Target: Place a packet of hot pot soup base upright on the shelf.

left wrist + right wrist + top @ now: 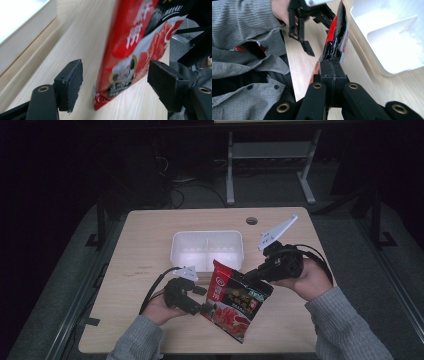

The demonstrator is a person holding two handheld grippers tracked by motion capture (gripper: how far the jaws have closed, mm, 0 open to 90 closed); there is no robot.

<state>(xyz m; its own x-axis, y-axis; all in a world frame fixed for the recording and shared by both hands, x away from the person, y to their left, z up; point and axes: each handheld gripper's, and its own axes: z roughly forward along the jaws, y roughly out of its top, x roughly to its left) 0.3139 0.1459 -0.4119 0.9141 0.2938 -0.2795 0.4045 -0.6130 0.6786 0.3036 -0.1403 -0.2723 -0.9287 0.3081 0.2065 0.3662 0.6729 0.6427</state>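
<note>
Left gripper (pixel 115 82): mine, nearest me; jaws spread wide, pads clear of the bag on both sides, its lower corner between them.
Right gripper (pixel 332 66): clamped tight on the bag's top edge, carrying it.
Snack bag (pixel 235 300): red and black, hanging tilted above the near table edge, lower end close to the wood.
Table (pixel 145 240): pale wood, bare around the bag.
White tray (pixel 177 252): just beyond the bag, two compartments, nothing in them that I can see.
Step, my reading: the right one lifts the bag toward the tray.
Doing it well: keep my left jaws apart and off the bag, raise the lower corner above the rim, then lower flat.
</note>
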